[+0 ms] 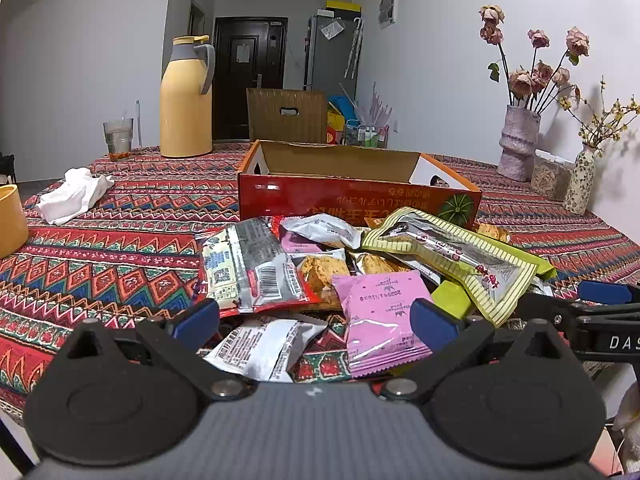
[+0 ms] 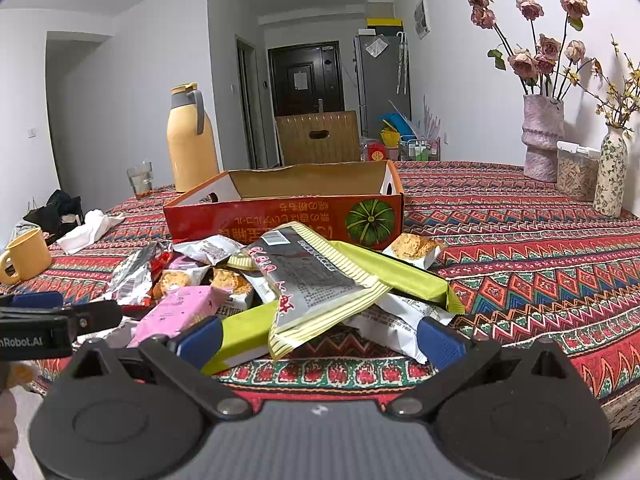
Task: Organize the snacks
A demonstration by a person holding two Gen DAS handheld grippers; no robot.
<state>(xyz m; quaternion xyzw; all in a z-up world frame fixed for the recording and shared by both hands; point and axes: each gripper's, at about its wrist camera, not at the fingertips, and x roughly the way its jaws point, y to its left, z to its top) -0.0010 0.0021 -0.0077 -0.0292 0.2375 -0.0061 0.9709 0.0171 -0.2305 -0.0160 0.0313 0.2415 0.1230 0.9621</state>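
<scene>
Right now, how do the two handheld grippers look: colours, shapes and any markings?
Both match: the left gripper and right gripper have blue fingertip pads on black linkage arms, two round black discs and a grey ribbed body. White lettering shows along each one's side, only partly readable. No cables or sleeves show.

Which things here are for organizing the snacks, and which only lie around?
For the job:
- pile of wrapped snack packets
- open red cardboard box

Just lying about:
- yellow thermos jug
- crumpled white cloth
- yellow mug
- pink flower vase
</scene>
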